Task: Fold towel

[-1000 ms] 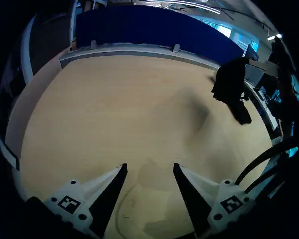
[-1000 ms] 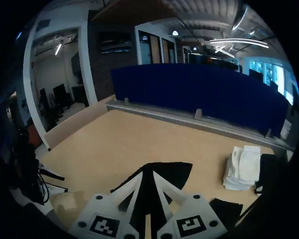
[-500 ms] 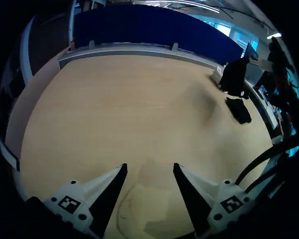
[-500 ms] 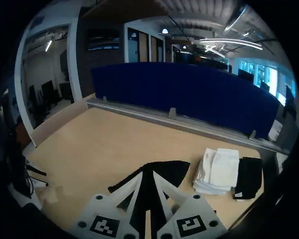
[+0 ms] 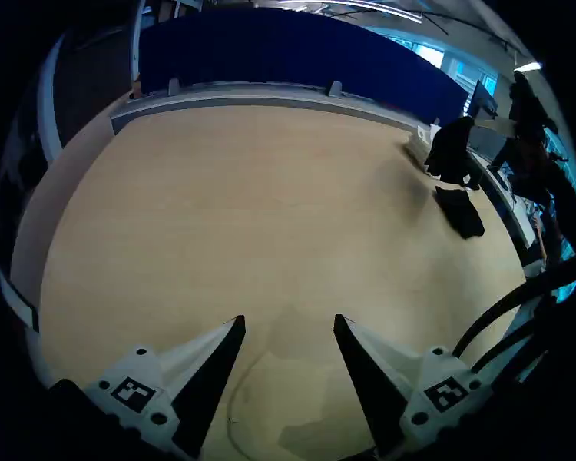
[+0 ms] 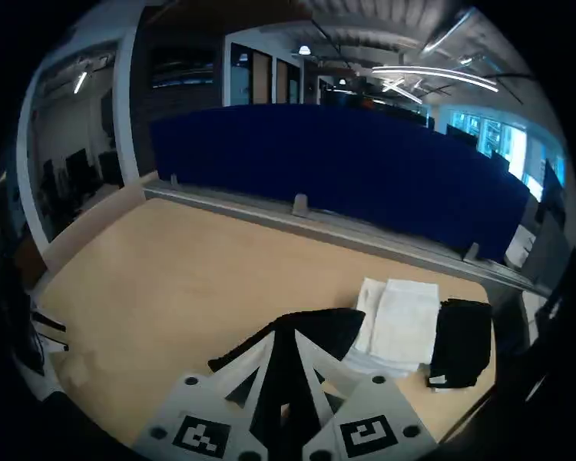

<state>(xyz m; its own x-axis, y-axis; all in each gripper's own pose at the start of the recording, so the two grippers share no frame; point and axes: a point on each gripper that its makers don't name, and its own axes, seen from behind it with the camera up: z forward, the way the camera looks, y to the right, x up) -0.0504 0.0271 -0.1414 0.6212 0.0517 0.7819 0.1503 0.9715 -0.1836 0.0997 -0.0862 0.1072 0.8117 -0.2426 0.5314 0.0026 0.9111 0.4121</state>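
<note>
The right claw (image 6: pixel 286 339) is clenched on a limp black fabric towel (image 6: pixel 328 326) above the pale wooden counter (image 5: pixel 211 207), while the left claw (image 5: pixel 288 323) hangs released and holds nothing. The towel appears picked up but unfolded, so next it needs spreading flat. The right gripper view shows the pinch close up, near a stack of white folded towels (image 6: pixel 399 319). The left gripper view catches the towel dangling far off.

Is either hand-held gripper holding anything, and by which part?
The right hand-held gripper is shut on a black towel; which part of it cannot be told. The left hand-held gripper is open, holding nothing.
</note>
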